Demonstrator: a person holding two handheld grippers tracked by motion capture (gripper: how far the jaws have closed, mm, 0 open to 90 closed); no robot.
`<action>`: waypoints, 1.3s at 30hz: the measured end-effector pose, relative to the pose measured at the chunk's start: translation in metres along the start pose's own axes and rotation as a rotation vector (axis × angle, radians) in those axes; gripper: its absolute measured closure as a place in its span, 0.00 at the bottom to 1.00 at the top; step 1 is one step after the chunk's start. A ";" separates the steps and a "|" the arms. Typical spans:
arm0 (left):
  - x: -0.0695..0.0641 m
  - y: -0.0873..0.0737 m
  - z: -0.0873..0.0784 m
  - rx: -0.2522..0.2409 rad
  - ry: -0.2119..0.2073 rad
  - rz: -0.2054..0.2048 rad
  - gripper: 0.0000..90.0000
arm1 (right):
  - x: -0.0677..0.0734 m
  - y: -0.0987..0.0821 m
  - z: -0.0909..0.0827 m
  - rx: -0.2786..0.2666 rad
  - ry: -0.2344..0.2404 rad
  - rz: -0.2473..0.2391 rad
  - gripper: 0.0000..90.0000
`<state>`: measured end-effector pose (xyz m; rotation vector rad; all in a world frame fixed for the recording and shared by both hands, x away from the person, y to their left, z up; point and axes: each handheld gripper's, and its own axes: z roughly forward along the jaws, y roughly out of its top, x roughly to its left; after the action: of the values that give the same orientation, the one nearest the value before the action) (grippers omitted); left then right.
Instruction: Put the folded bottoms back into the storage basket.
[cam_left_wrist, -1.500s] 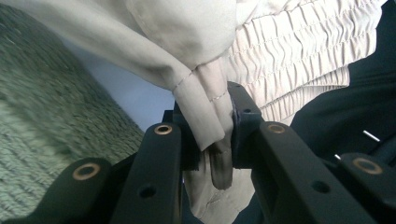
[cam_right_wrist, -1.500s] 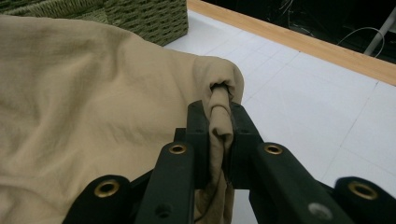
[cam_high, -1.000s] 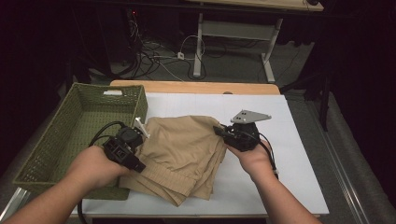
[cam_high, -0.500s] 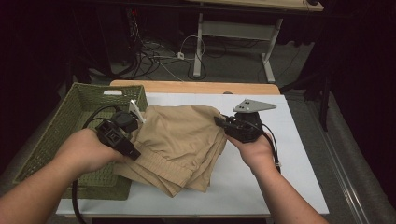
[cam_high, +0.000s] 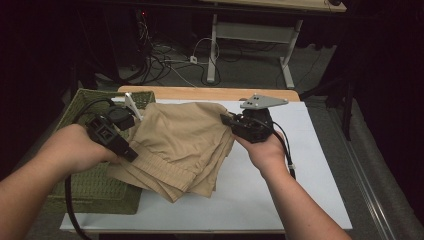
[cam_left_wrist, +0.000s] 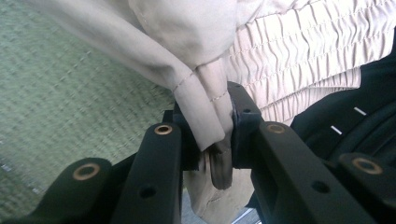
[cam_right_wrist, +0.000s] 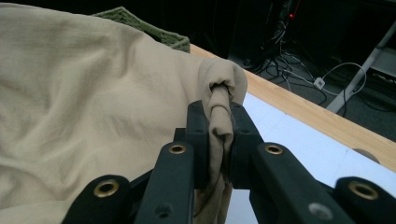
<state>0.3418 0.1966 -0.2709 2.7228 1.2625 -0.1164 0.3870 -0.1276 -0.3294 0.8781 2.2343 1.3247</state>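
A folded tan garment (cam_high: 177, 145) with a gathered waistband (cam_left_wrist: 303, 60) hangs between both grippers above the white table top (cam_high: 280, 195). My left gripper (cam_high: 131, 120) is shut on the garment's left edge, a bunched fold (cam_left_wrist: 212, 119) pinched between its black jaws. My right gripper (cam_high: 227, 121) is shut on the garment's right edge, where a twisted roll of cloth (cam_right_wrist: 219, 116) sits between the pads. The lower folds sag toward the table at the front. A grey three-cornered plate (cam_high: 263, 101) tops the right gripper.
A green woven basket (cam_high: 95, 187) stands at the table's left edge, under my left hand. A wooden strip (cam_high: 200, 93) borders the far side of the table. Beyond it are cables (cam_high: 170, 60) and a desk frame (cam_high: 250, 35) on the floor.
Both hands have lifted the garment up and away from the table; more of it now hangs free, and the grippers sit higher and farther back. Both grips are unchanged.
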 end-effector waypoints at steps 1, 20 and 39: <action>0.001 -0.001 -0.002 0.004 0.005 -0.001 0.84 | 0.002 0.002 0.001 0.000 0.001 -0.002 0.92; 0.050 -0.043 -0.009 0.007 0.053 -0.075 0.84 | 0.034 0.028 0.050 -0.010 0.074 -0.015 0.92; 0.109 -0.097 0.000 -0.003 0.083 -0.189 0.84 | 0.079 0.050 0.113 0.021 0.150 -0.068 0.92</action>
<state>0.3376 0.3407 -0.2935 2.6251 1.5398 -0.0204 0.4153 0.0162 -0.3403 0.7251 2.3734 1.3788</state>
